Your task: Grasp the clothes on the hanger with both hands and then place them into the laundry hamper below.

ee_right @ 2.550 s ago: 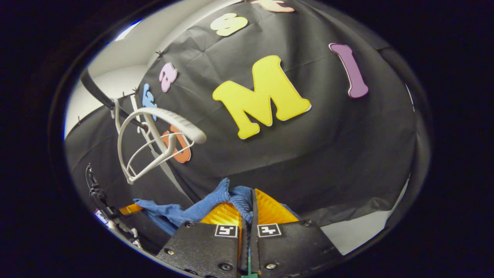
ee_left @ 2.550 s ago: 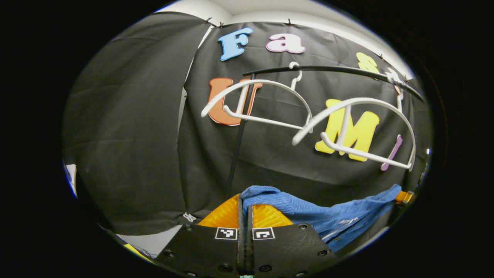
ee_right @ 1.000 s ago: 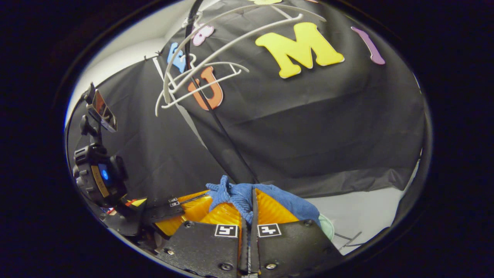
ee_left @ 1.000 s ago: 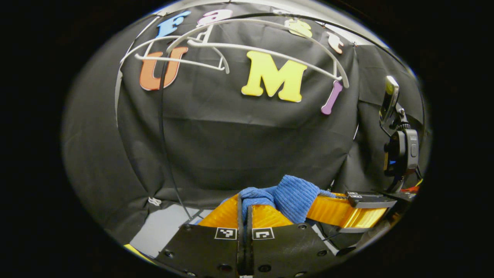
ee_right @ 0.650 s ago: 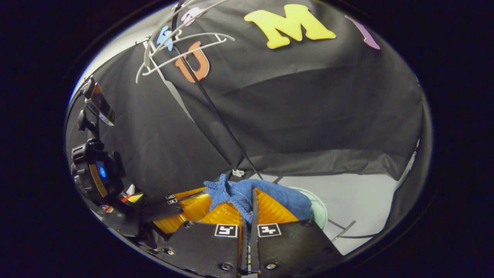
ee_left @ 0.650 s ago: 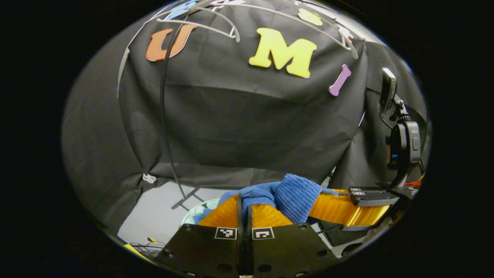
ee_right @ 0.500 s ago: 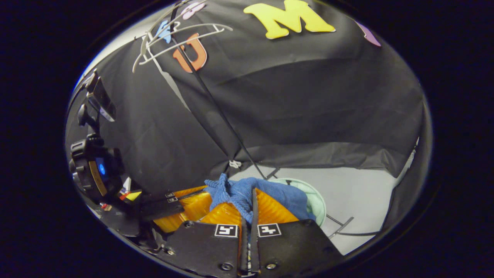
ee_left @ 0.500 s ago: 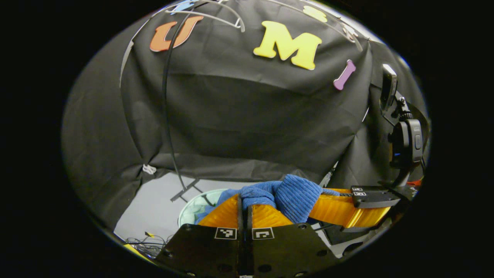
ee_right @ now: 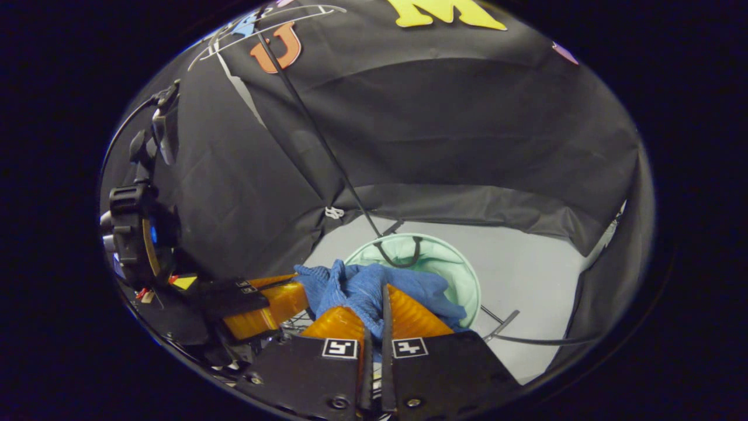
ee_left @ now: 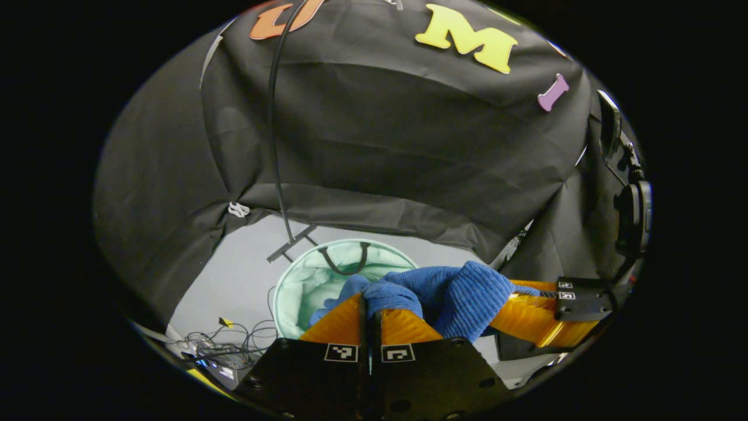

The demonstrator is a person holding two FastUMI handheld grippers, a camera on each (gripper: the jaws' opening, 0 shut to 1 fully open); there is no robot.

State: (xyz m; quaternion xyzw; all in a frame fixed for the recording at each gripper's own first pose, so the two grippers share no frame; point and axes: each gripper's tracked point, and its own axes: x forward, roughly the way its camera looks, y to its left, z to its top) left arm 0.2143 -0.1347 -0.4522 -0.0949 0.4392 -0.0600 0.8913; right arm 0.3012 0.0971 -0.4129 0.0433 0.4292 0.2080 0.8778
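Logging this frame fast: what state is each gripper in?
Left gripper: closed on the blue ribbed cloth garment.
Right gripper: closed on the same garment.

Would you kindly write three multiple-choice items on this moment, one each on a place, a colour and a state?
1. Where is the laundry hamper relative to the held garment?
A. Below it, on the floor
B. Hanging on the rail
C. Behind the booth wall

2. What colour is the garment?
A. Red
B. Blue
C. White

3. How does the left gripper stand?
A. Wide open and empty
B. Shut on the garment
C. Shut on the hamper's handle

Answers:
1. A: in both views the pale green hamper sits open on the grey floor, under the bunched cloth.
2. B: the ribbed cloth is blue in the left gripper view and in the right gripper view.
3. B: its fingers meet with blue cloth pinched between them; the right gripper pinches it likewise.
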